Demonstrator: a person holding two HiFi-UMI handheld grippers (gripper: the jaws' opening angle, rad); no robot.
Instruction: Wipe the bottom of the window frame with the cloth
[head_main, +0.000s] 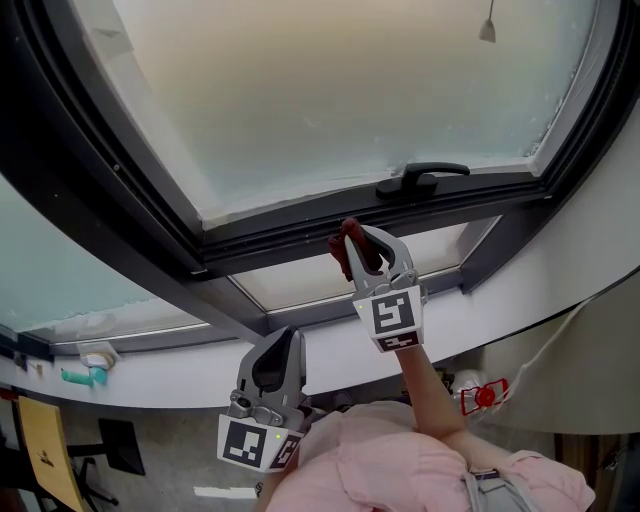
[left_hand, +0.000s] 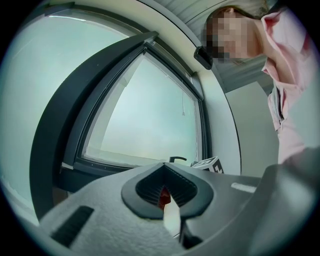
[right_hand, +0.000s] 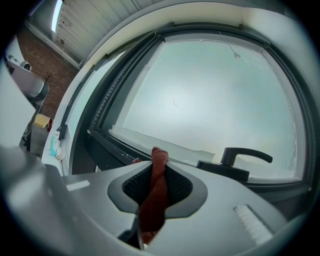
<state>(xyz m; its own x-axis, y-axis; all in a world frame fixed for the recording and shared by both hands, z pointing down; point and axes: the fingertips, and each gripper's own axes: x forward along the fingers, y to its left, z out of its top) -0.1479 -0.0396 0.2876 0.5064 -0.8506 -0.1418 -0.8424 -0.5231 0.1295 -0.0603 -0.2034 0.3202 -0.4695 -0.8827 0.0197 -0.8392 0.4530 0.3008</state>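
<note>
A dark red cloth (head_main: 347, 247) is clamped in my right gripper (head_main: 360, 236), which is shut on it and holds it up against the bottom rail of the dark window frame (head_main: 290, 232), left of the black handle (head_main: 424, 179). In the right gripper view the cloth (right_hand: 154, 192) runs twisted between the jaws, its end poking out toward the frame's bottom rail (right_hand: 125, 146) and the handle (right_hand: 241, 158). My left gripper (head_main: 291, 337) is lower, below the white sill, shut and holding nothing. In its own view the left gripper (left_hand: 163, 168) points up at the window.
A white sill (head_main: 530, 285) runs under the window. A teal object (head_main: 82, 376) lies on the sill at far left. A blind cord pull (head_main: 487, 28) hangs at the top right. Below are a yellow chair (head_main: 42, 450) and a red-and-white item (head_main: 481, 395).
</note>
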